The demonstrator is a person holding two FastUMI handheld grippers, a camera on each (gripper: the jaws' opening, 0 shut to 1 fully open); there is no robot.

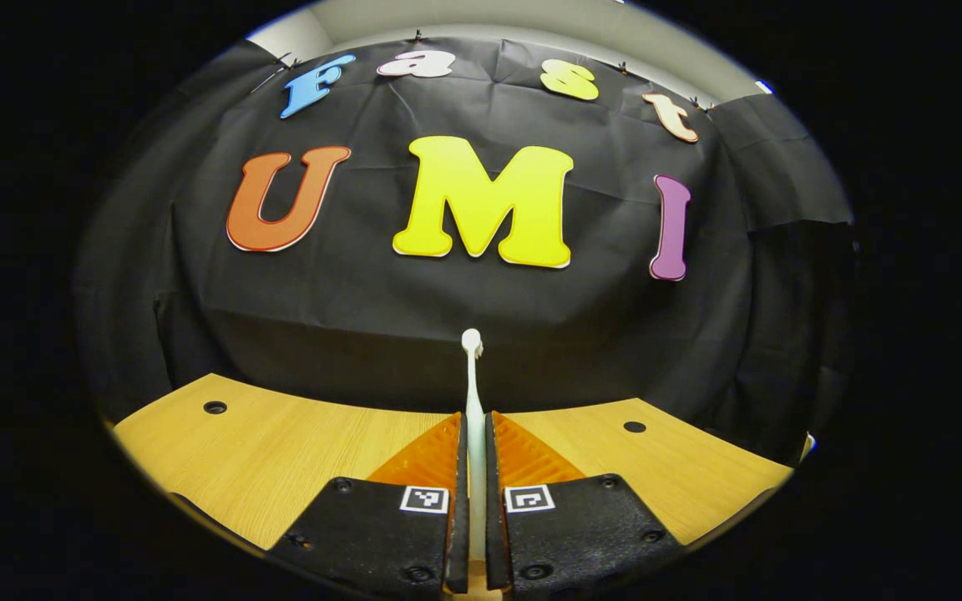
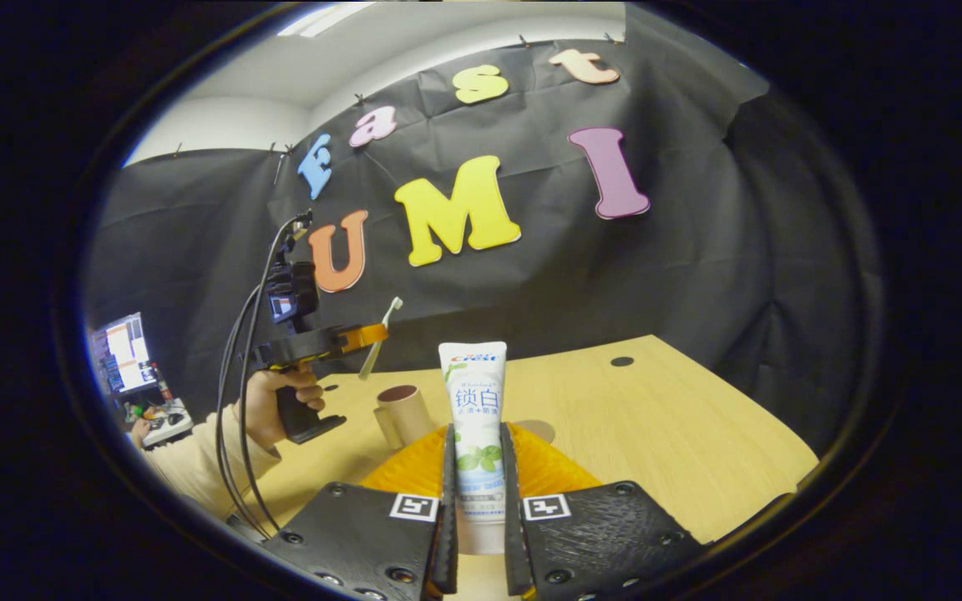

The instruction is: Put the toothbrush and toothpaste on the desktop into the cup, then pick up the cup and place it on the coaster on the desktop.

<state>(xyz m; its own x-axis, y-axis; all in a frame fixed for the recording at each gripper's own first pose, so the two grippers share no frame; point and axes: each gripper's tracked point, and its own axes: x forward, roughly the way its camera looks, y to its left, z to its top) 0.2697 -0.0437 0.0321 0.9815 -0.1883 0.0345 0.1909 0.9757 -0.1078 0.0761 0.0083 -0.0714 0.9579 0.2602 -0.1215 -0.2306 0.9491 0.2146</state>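
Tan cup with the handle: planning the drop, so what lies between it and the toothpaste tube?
In the right gripper view, only bare wooden desktop separates the tan cup from the white toothpaste tube.

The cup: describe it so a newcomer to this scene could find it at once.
In the right gripper view, start from the wooden desktop before the black cloth wall. Left of the toothpaste clamped upright in the right gripper, below the left gripper with its toothbrush, stands the cup. It is a tan cylinder with a side handle and dark inside, the one open vessel on the desk.
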